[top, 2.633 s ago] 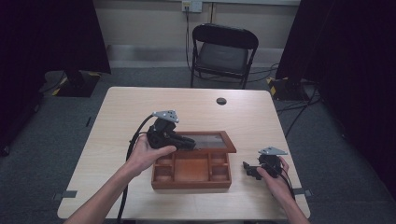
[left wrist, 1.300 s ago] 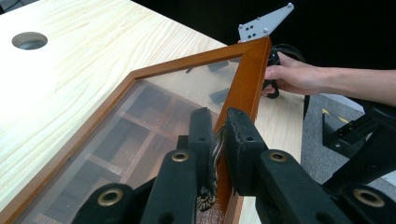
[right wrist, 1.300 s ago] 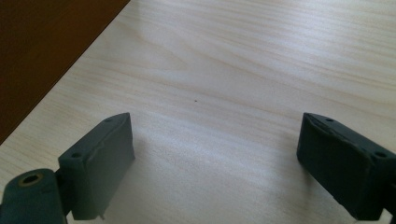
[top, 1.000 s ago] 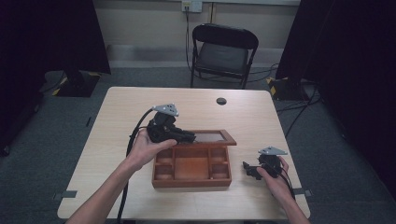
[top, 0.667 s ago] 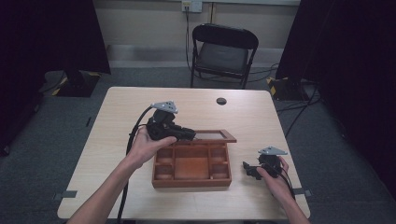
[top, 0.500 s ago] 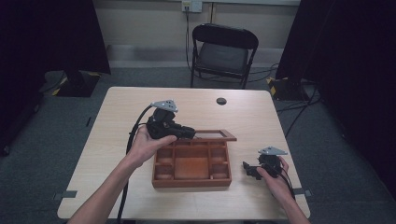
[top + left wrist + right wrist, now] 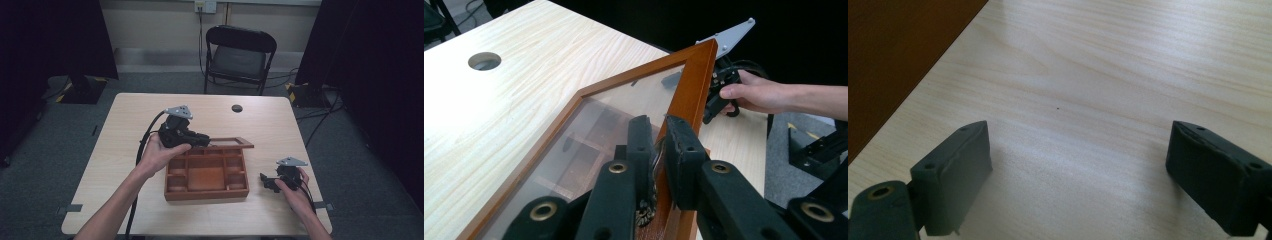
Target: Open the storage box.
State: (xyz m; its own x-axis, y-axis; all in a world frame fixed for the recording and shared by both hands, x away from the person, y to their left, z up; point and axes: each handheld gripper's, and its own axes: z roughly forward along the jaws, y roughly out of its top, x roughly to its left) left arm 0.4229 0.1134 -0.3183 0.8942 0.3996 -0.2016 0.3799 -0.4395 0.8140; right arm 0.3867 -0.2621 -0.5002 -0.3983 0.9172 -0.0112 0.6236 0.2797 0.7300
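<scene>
A brown wooden box (image 7: pixel 206 192) with several inner compartments sits on the table in front of me. Its glass-paned lid (image 7: pixel 230 142) is hinged at the far side and stands raised, seen nearly edge-on in the high view. My left gripper (image 7: pixel 204 139) is shut on the lid's wooden frame (image 7: pixel 691 85), jaws pinching the rail beside the glass pane (image 7: pixel 589 130). My right gripper (image 7: pixel 266 181) rests on the table right of the box, open with nothing between its jaws (image 7: pixel 1078 170). The box's side wall (image 7: pixel 898 50) lies to its left.
A round cable hole (image 7: pixel 237 108) sits in the light wood table near its far edge. A black folding chair (image 7: pixel 240 55) stands beyond the table. The left gripper's cable (image 7: pixel 144 147) trails down past the forearm. Bare tabletop lies left of the box.
The left gripper has moved up and away from me with the lid's frame in its jaws, swinging the lid more upright. The right gripper has stayed put.
</scene>
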